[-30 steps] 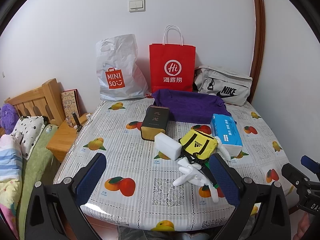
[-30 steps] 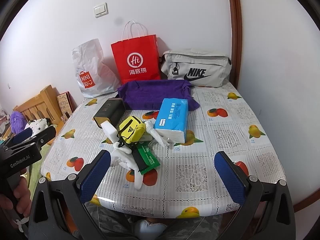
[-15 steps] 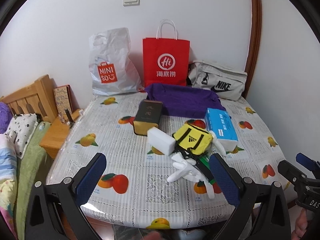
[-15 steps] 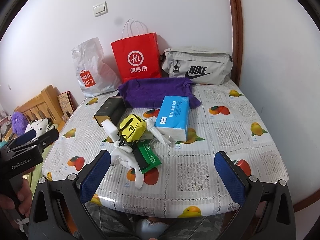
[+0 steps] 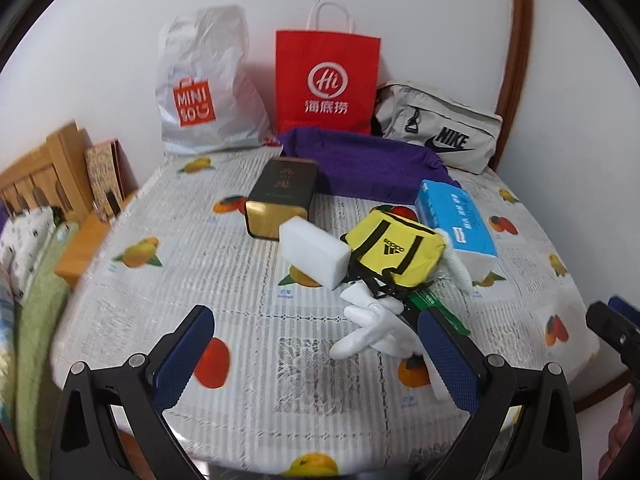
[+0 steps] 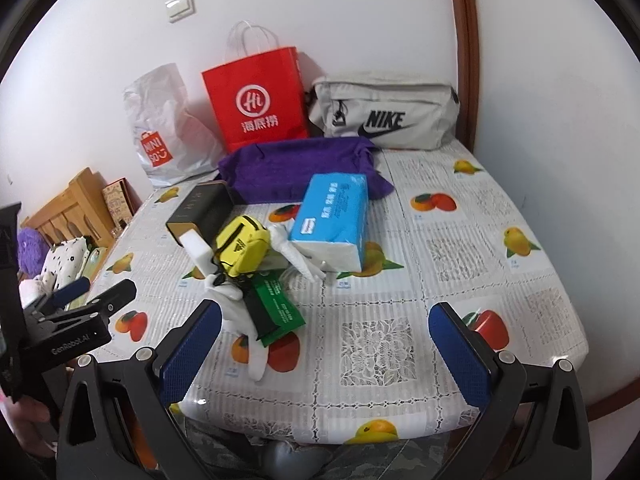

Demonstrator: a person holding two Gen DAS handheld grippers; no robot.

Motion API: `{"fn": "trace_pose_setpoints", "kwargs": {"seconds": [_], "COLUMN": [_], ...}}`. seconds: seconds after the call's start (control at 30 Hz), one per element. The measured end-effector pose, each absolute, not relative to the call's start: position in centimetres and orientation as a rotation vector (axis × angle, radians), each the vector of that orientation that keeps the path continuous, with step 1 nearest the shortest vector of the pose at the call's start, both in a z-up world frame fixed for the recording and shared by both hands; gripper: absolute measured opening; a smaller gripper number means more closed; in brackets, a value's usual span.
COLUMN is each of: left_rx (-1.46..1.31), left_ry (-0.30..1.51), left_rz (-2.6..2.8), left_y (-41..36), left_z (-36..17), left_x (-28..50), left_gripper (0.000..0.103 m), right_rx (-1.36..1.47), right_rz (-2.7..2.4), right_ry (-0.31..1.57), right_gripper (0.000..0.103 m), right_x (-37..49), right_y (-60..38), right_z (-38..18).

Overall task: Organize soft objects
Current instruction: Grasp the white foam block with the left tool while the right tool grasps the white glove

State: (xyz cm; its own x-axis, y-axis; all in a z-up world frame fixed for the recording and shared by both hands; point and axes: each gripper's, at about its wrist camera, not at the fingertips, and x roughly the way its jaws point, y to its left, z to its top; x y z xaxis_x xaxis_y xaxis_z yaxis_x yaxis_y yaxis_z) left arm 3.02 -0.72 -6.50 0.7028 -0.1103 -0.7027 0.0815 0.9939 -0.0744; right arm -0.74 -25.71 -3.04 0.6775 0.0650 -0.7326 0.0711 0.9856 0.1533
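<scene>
While lower than before, left gripper (image 5: 316,354) nearer white gloves (image 5: 370,326).

MINISO's on the white bag (image 5: 204,92) left of the red "Hi" bag (image 5: 326,84); NIKE pouch (image 5: 440,132) right of it, adidas on the yellow pouch (image 5: 394,250), GenRobot.AI on the left gripper (image 6: 76,344).

Along the wall at the back of the table (image 6: 460,264) stand 3 bags: the plastic bag (image 5: 204,88) at left, the paper bag (image 5: 326,80) in the middle, the waist bag (image 5: 440,132) at right. The folded cloth (image 5: 372,168) lies before them. Nearer, the tin (image 5: 282,196) sits left, the tissue pack (image 5: 456,216) right, with the sponge (image 5: 314,252) and small pouch (image 5: 394,248) between. The gloves (image 5: 372,320) lie before the pouch.
</scene>
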Motion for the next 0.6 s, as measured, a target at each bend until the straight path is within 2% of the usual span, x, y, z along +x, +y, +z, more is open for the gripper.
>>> {"fn": "trace_pose_setpoints", "kwargs": {"seconds": [0.3, 0.6], "left_rx": [-0.113, -0.112], "left_ry": [0.914, 0.929], "left_rz": [-0.06, -0.081], "left_y": [0.3, -0.6], "left_z": [-11.5, -11.7], "left_x": [8.5, 14.1], "left_gripper": [0.101, 0.101], "right_rx": [0.193, 0.183], "right_rz": [-0.024, -0.04], "right_ry": [0.903, 0.979], "right_gripper": [0.102, 0.102], "right_x": [2.6, 6.1], "right_y": [-26.7, -27.1], "right_z": [-6.9, -10.2]}}
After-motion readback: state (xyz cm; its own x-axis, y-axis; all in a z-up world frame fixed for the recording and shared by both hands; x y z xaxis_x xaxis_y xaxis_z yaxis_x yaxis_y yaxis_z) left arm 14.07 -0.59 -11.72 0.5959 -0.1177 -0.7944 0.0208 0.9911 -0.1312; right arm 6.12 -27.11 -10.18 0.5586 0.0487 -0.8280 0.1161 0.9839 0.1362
